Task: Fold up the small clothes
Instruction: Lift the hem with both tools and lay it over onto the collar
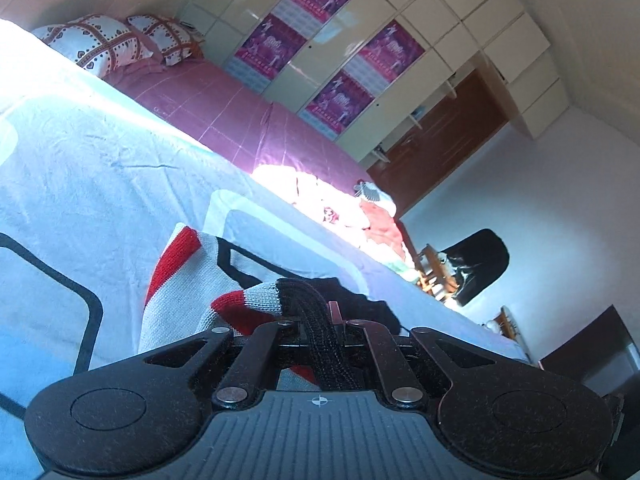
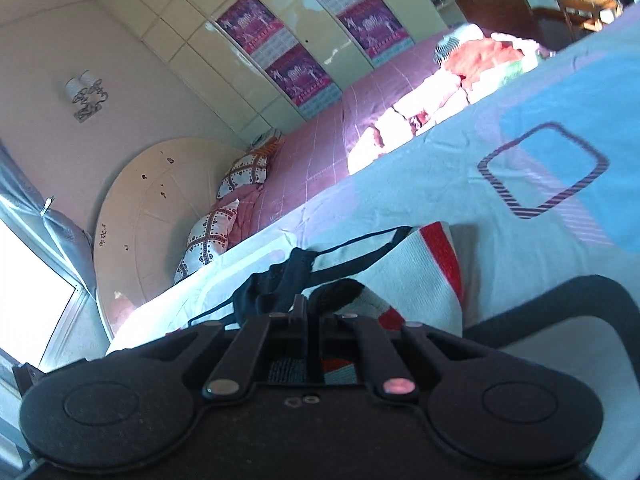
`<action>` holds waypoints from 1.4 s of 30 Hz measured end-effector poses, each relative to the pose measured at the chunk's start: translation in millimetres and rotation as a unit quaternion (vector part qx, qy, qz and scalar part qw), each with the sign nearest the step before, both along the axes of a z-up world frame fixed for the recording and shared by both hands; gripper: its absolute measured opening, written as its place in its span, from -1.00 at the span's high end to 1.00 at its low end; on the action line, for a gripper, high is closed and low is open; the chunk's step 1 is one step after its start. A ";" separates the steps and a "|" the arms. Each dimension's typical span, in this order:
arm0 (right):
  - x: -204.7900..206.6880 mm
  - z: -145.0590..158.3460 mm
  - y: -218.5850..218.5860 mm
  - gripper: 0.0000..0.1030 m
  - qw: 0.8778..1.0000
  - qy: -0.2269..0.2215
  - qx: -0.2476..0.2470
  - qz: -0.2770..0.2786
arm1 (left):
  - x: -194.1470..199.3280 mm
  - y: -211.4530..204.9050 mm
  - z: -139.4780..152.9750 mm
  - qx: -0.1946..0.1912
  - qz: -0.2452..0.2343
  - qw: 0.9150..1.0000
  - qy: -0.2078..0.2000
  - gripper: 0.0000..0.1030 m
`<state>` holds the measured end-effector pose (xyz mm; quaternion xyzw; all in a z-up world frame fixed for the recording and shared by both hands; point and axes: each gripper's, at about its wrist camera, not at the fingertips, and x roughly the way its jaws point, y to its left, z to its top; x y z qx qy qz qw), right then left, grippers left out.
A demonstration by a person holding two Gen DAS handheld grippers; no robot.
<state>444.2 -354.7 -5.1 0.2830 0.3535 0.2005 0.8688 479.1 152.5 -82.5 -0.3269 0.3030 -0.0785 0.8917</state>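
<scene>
A small knitted garment [image 1: 188, 280], white with red stripes and a black edge, lies on the pale blue sheet [image 1: 100, 184]. My left gripper [image 1: 326, 312] is shut on its black knitted edge, which runs back between the jaws. The garment also shows in the right wrist view [image 2: 424, 276]. My right gripper [image 2: 310, 312] is shut on another part of the black edge, with the white and red cloth bunched just beyond the jaws. Both grippers sit low over the bed.
A pile of other clothes [image 1: 360, 216] lies further along the bed on the pink cover [image 1: 208, 100], also in the right wrist view [image 2: 472, 68]. Pillows [image 1: 96, 40] rest at the headboard end. A cupboard wall with posters [image 1: 320, 40] stands behind.
</scene>
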 end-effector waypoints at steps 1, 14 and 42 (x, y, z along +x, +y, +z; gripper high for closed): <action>9.5 -7.1 0.3 0.90 1.000 0.008 0.003 -0.001 | 8.1 -0.1 -6.0 0.003 0.001 1.000 0.009 0.93; 63.8 -62.2 -7.4 0.59 0.997 0.049 0.067 -0.002 | 62.5 -3.9 -54.8 -0.013 0.003 0.998 0.067 0.83; 73.3 -40.5 79.1 0.80 0.952 -0.072 -0.286 0.080 | 87.7 -75.5 -19.3 0.382 -0.101 0.918 0.029 0.88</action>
